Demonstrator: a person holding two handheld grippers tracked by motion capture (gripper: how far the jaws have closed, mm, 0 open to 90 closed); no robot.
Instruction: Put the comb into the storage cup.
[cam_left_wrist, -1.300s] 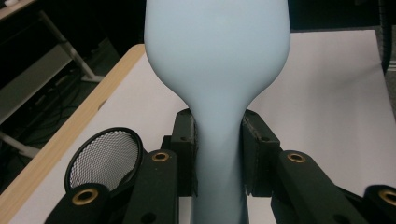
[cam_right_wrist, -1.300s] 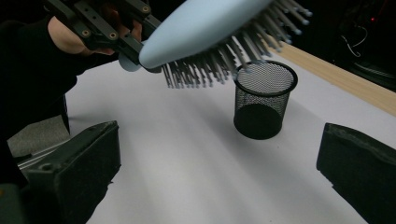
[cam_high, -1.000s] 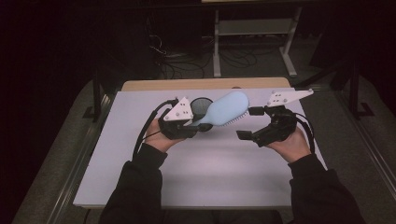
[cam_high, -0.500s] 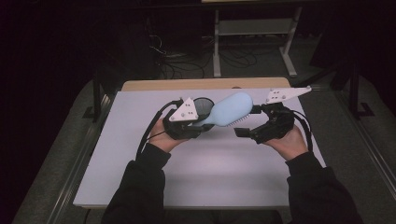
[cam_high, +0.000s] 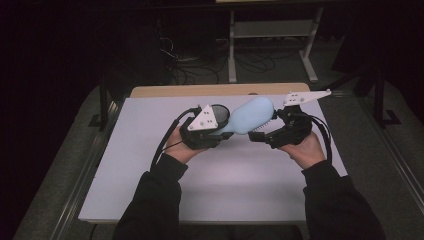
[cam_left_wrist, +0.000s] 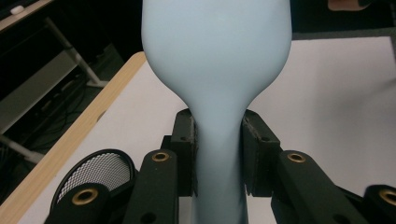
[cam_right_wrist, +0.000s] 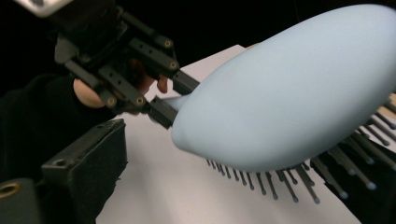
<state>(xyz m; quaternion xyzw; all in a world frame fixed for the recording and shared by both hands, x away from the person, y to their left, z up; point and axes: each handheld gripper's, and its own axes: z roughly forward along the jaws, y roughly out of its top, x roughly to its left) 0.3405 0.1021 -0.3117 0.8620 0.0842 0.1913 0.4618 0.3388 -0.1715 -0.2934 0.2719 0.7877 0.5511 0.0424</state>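
1. Sleeves and forearms enter from the near edge of the white table (cam_high: 150, 200); both grippers are held above its middle, well clear of the surface.
2. Left gripper (cam_high: 220, 131): jaws closed on the narrow handle of the pale blue hairbrush (cam_high: 250, 116); in the left gripper view both pads press the handle from either side (cam_left_wrist: 218, 154); grip unchanged from the earlier high views; a round black mesh part (cam_left_wrist: 95, 171) sits low beside the jaws.
3. Hairbrush position: airborne, handle toward the left gripper, oval head pointing up and to the right toward the table's far edge; bristles (cam_right_wrist: 289, 179) on the underside, facing the table and the right gripper.
4. Right gripper (cam_high: 260, 137): jaws wide apart, holding nothing; they have just been closing slightly; in the right gripper view one black pad (cam_right_wrist: 88, 158) stands left of the brush head, apart from it, with the head between the jaws.
5. Change since the earlier views: the right hand has drawn in a little beneath the head; judgement: a second grip or handover on the head is being prepared, not yet made; contact with the bristles could deflect the jaws.
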